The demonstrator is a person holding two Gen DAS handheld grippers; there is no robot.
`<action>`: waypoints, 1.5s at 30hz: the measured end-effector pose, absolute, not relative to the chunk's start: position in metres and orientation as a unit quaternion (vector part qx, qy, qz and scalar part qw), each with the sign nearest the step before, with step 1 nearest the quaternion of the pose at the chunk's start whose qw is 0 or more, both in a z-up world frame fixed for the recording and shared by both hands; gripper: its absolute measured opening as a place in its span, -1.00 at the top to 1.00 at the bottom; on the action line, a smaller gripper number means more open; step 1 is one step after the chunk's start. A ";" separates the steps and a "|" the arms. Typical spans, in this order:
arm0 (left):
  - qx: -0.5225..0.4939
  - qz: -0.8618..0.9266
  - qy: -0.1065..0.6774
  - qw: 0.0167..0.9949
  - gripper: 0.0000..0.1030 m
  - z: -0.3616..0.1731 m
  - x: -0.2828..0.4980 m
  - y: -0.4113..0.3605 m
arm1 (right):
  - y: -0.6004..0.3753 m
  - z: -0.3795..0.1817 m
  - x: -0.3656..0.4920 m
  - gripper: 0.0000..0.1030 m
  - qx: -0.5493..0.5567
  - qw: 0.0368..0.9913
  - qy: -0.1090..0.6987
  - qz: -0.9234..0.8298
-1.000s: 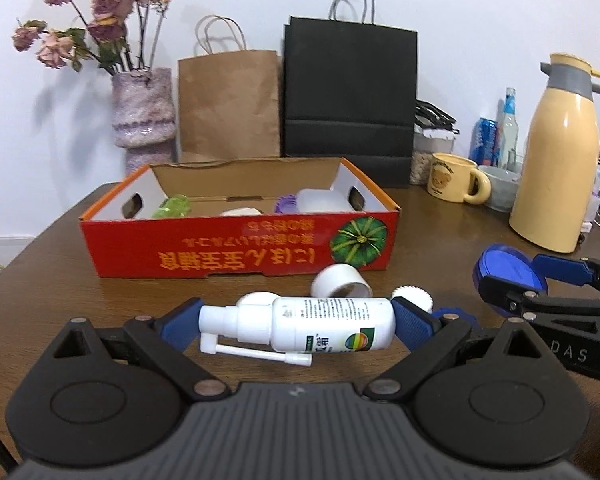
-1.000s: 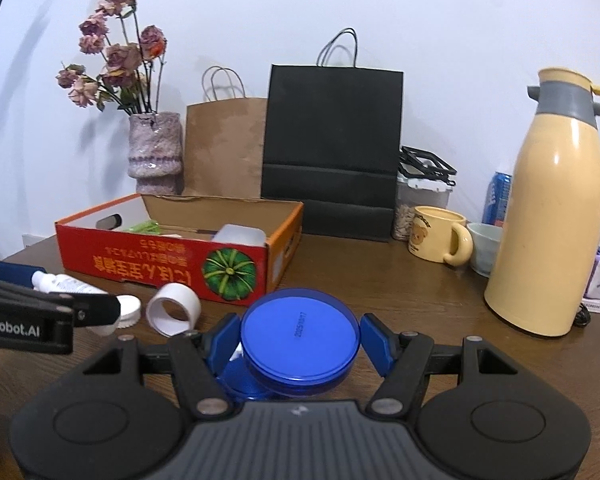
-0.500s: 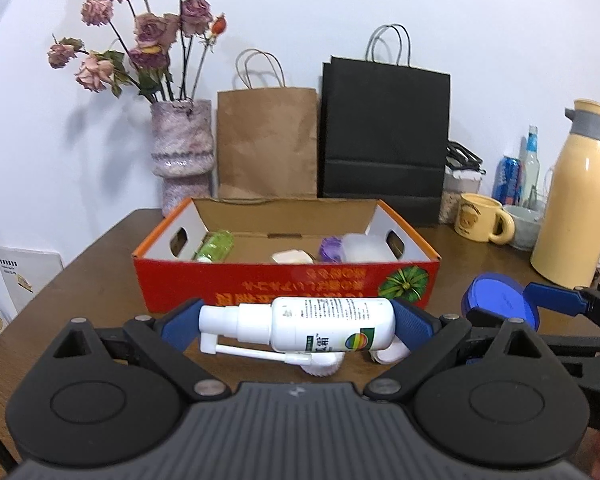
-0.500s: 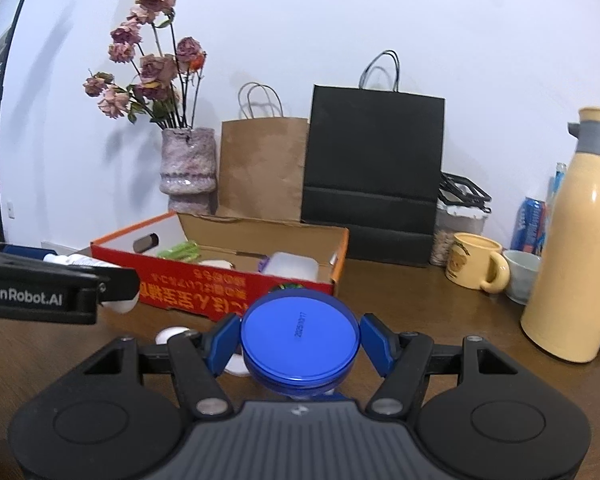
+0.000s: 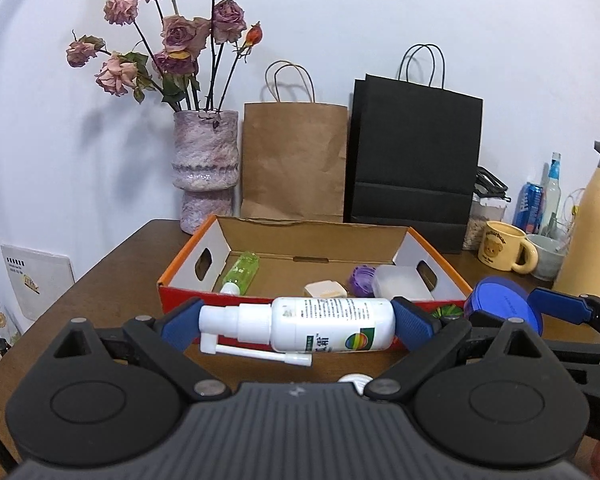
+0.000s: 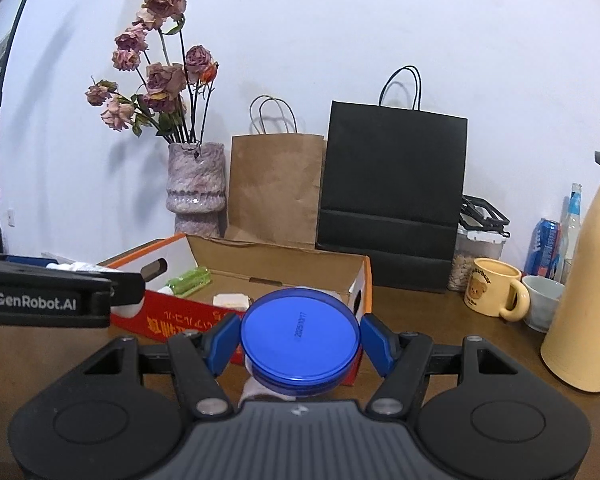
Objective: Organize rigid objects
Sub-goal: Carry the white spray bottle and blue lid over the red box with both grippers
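My left gripper (image 5: 296, 326) is shut on a white spray bottle (image 5: 312, 324), held sideways just before the near wall of the red cardboard box (image 5: 260, 300). My right gripper (image 6: 300, 338) is shut on a blue-lidded jar (image 6: 300, 332), held above the table in front of the box (image 6: 172, 316); the jar also shows in the left wrist view (image 5: 500, 308). In the box lie a green bottle (image 5: 242, 268), a cream block (image 5: 326, 290), a purple cap (image 5: 362, 276) and a clear lidded tub (image 5: 400, 286).
Behind the box stand a flower vase (image 5: 206, 168), a brown paper bag (image 5: 294, 160) and a black bag (image 5: 414, 160). At the right are a yellow mug (image 5: 504, 246), a small bowl (image 5: 548, 254), cans and a yellow thermos (image 6: 584, 280). A small white object (image 5: 354, 380) lies under the left gripper.
Both grippers have risen and moved toward the box with their objects held. The box interior now shows from above; the white tape roll and cap on the table have dropped out of sight.
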State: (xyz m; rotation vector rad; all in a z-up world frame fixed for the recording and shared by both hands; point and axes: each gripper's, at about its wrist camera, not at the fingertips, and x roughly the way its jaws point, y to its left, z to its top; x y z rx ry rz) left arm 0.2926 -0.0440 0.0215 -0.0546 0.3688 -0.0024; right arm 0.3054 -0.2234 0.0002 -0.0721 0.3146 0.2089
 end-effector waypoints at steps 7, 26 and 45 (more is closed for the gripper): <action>-0.036 0.004 0.178 0.983 -0.92 0.027 0.310 -0.034 | -0.211 0.003 0.323 -0.27 -0.040 0.982 0.155 0.103; -0.052 0.033 0.176 0.982 -0.92 0.028 0.372 -0.016 | -0.198 0.005 0.391 -0.27 -0.027 0.985 0.147 0.089; -0.050 0.041 0.179 0.982 -0.92 0.024 0.431 -0.017 | -0.196 0.003 0.455 -0.27 -0.027 0.981 0.166 0.095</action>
